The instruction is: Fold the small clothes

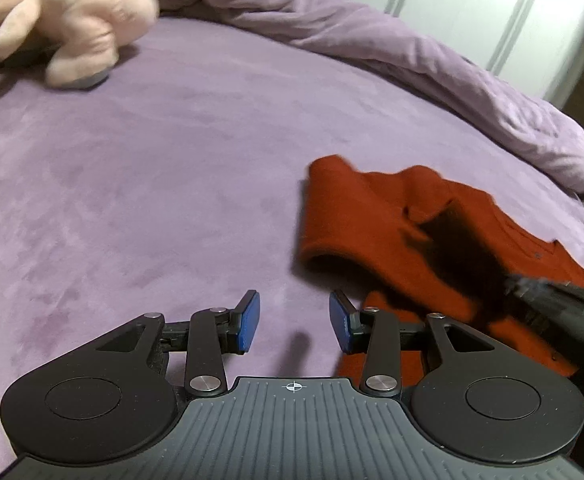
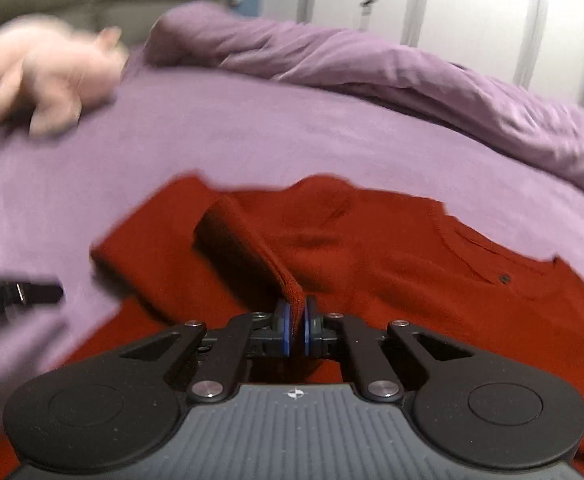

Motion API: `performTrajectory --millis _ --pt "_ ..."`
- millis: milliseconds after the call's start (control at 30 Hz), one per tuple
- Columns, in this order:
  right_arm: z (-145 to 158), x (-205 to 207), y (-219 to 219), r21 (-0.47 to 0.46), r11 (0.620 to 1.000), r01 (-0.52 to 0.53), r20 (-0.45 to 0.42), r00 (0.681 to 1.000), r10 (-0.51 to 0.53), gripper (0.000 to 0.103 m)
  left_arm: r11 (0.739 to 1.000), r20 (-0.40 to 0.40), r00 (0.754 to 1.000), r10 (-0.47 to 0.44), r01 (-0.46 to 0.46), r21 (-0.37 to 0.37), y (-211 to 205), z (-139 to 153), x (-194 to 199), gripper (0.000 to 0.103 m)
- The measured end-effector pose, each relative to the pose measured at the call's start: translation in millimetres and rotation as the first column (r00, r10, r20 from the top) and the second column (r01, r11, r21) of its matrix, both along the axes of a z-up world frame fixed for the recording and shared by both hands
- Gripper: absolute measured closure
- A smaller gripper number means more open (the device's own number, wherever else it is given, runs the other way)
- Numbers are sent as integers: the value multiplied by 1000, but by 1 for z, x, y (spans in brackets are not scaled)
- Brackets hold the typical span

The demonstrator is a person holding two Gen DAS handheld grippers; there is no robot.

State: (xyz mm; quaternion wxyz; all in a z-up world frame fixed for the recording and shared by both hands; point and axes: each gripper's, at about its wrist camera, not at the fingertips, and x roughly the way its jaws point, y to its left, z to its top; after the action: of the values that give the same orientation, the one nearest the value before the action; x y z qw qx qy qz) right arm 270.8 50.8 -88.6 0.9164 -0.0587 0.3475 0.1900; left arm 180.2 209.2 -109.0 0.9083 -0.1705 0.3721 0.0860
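Observation:
A small red knit garment (image 2: 391, 256) lies on the purple bed sheet (image 2: 252, 140). My right gripper (image 2: 296, 328) is shut on a lifted fold of the red garment (image 2: 252, 248), pinched between the blue pads. In the left wrist view the same garment (image 1: 355, 220) lies to the right, with one edge raised. My left gripper (image 1: 294, 320) is open and empty, low over the sheet (image 1: 152, 184) just left of the garment. The right gripper's body (image 1: 563, 308) shows blurred at the right edge. The left gripper (image 2: 16, 292) shows at the left edge of the right wrist view.
A pink plush toy (image 1: 64, 20) lies at the far left of the bed. A bunched purple duvet (image 1: 411, 60) runs along the far side. White cupboard doors (image 2: 451, 8) stand behind the bed.

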Motion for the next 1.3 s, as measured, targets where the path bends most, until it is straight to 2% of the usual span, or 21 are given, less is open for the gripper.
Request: performTrajectory --millis 67,100,200,233,267,367,433,500,633,667,700,733,800,900,1033,1133,1233,1300 --pt "19 -2 -39 147 984 104 2 994 -105 98 998 18 999 -45 44 39 -13 6 6 60" --pt "25 -4 -61 226 961 159 -9 987 -161 98 996 24 997 -69 68 56 -20 8 10 60" --pt "31 -14 -127 368 861 351 -57 933 -355 98 983 22 988 -154 151 101 -47 8 27 60" --pt "26 -17 -147 383 832 401 -81 912 -403 98 979 16 985 -174 171 114 -56 6 33 60" --pt "19 -18 -160 369 820 437 -107 896 -430 98 975 11 982 -188 186 124 -64 4 38 60" --pt "-7 -20 -191 297 800 522 -182 853 -489 97 968 -20 978 -208 209 140 -80 -6 52 64" --pt "-21 -22 -206 273 791 547 -228 836 -500 91 964 -53 977 -208 214 158 -84 -12 57 64" --pt "-28 -23 -222 317 759 569 -271 821 -503 91 960 -70 974 -214 223 169 -85 -15 57 62" --pt "-37 -16 -248 435 648 625 -350 781 -518 80 957 -73 972 -223 233 175 -85 -15 53 61" --pt "-39 -12 -250 446 638 628 -366 778 -511 80 956 -75 972 -224 234 175 -86 -15 54 61" --pt "-42 -6 -249 448 635 630 -378 776 -504 81 956 -78 972 -222 233 177 -86 -15 55 61" --pt "-42 -3 -249 446 639 627 -377 778 -502 86 955 -80 972 -220 232 184 -88 -14 56 61" --pt "-31 4 -241 432 678 595 -311 804 -507 98 951 -77 973 -219 230 207 -91 -12 57 61" --pt "-8 8 -240 387 732 561 -156 822 -547 98 949 -66 975 -213 223 223 -95 -9 61 61" --pt "6 10 -249 243 779 579 -3 803 -596 98 957 -75 979 -191 202 210 -96 -11 69 61" --pt "-1 9 -258 188 795 577 -6 810 -587 98 957 -84 977 -195 208 202 -97 -15 73 61" --pt "-11 -1 -256 130 823 553 -2 830 -557 98 957 -89 976 -197 212 198 -98 -16 71 62" --pt "-17 -7 -255 174 839 515 -30 855 -518 98 956 -87 977 -196 211 205 -98 -16 71 62"
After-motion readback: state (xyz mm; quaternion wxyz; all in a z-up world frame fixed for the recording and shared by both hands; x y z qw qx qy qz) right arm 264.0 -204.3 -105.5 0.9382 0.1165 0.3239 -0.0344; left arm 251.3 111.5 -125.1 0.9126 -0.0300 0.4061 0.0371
